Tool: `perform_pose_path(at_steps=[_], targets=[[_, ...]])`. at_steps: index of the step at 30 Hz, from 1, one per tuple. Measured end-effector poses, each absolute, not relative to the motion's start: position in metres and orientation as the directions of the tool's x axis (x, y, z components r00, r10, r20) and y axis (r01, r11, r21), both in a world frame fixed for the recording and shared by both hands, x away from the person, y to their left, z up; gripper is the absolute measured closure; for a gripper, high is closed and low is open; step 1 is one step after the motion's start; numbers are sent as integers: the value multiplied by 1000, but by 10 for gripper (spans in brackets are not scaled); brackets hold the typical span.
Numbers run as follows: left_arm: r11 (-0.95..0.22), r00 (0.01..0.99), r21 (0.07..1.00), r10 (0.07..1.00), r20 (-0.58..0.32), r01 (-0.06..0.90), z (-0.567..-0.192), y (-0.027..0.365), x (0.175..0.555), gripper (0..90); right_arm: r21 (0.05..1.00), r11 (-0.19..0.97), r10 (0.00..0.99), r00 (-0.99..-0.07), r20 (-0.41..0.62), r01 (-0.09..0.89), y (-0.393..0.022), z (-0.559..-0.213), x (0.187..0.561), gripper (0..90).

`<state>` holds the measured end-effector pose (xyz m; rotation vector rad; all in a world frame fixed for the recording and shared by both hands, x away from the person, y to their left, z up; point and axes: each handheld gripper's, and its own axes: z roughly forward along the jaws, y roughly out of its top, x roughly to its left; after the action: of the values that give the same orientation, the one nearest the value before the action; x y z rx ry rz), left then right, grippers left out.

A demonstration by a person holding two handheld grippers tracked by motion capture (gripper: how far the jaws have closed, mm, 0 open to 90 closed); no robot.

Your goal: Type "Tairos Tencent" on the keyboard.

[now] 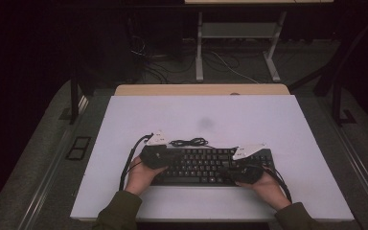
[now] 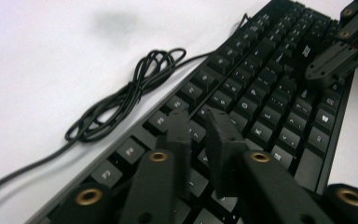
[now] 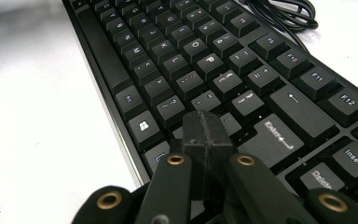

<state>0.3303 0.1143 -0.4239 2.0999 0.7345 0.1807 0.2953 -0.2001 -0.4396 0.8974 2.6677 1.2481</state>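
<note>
- High view: black keyboard (image 1: 206, 165) lies near the table's (image 1: 124, 143) front edge, its bundled cable (image 1: 189, 142) just behind.
- Left gripper (image 2: 198, 128): jaws slightly parted, empty, over the keys (left end).
- Right gripper (image 3: 207, 133): jaws pressed together, empty, near Enter.

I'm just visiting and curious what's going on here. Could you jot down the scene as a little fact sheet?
Surface: white table top
Main item: black keyboard, lying flat near the person's edge
Keyboard's cable: black, bundled in loose loops on the table just beyond the keyboard's far edge
Left gripper: over the keys at the keyboard's left part, jaws slightly apart, holding nothing
Right gripper: over the keys beside Enter, jaws pressed together, holding nothing
Hands: one on each gripper, left hand, right hand
Table mark: faint grey smudge
</note>
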Motion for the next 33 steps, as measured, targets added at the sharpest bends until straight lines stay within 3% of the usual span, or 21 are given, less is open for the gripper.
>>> perform_pose_path(at_steps=[4, 33], targets=[[-473, 822, 761, 553, -137, 445, -426, 114, 331, 885, 721, 502, 529, -829, 181, 478, -200, -440, 295, 893], [-523, 825, 715, 548, -135, 464, -433, 112, 330, 886, 721, 503, 531, -829, 177, 477, -200, -440, 295, 892]])
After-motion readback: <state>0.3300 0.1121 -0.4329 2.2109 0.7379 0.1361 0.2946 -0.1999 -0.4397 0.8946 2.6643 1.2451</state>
